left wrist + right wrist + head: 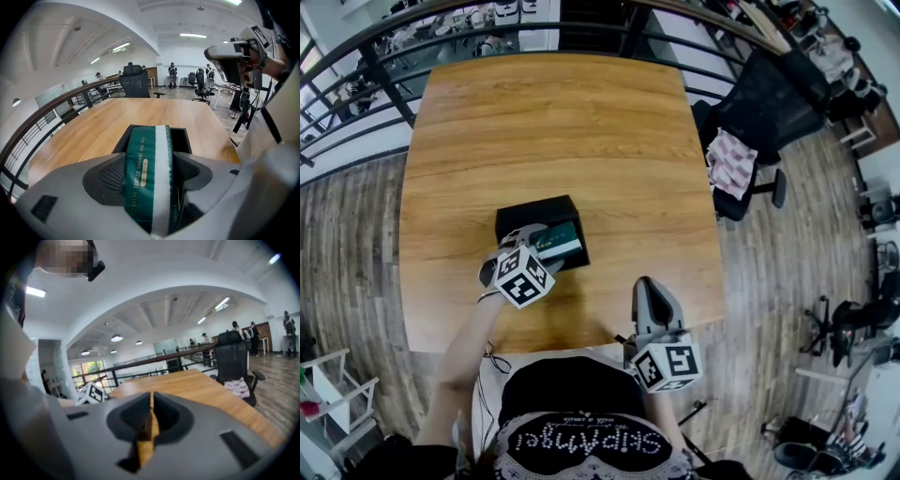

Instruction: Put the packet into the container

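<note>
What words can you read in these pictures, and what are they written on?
"DREAMING TENDER DREAMS FOR YOU": gold letters on the green stripe of the packet, which the left gripper holds.
Gold oval on the packet: its print is too small to read.
Studded letters on the person's black shirt: upside down, not clear enough to read for sure.
Marker cubes: only square patterns, no words.

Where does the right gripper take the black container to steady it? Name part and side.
Probably the right wall's rim, from the right: the container is open-topped with thin upright walls, and the left gripper holds the packet over its near side. The right gripper, shut, must open first.
</note>
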Motion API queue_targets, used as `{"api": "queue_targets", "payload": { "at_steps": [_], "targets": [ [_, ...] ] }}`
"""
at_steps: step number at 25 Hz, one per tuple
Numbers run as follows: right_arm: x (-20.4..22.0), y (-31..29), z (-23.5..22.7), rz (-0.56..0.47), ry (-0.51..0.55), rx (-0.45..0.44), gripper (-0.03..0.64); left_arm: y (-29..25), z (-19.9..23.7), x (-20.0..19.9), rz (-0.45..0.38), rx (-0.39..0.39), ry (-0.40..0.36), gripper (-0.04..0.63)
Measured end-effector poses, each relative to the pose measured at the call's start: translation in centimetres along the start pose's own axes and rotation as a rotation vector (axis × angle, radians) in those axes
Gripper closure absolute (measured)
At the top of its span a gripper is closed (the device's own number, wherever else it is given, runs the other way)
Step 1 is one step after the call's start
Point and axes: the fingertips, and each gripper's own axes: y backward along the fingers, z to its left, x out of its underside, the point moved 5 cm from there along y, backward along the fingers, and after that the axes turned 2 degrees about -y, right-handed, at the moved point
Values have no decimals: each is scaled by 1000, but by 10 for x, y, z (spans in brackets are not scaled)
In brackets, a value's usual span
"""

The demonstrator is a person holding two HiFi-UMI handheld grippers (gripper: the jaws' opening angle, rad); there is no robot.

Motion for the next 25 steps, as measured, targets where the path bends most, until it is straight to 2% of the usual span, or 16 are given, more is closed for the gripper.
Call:
{"api": "queue_targets", "payload": {
  "at_steps": [6,16,25],
  "targets": [
    [2,1,-2,0,-3,1,575,-13,-1,-1,66,30,-8,253],
    [3,-1,7,4,2,-29,575,-14,1,-1,56,35,0,253],
    [2,6,9,2,7,-25,575,-7,2,-3,45,8,5,245]
  ]
}}
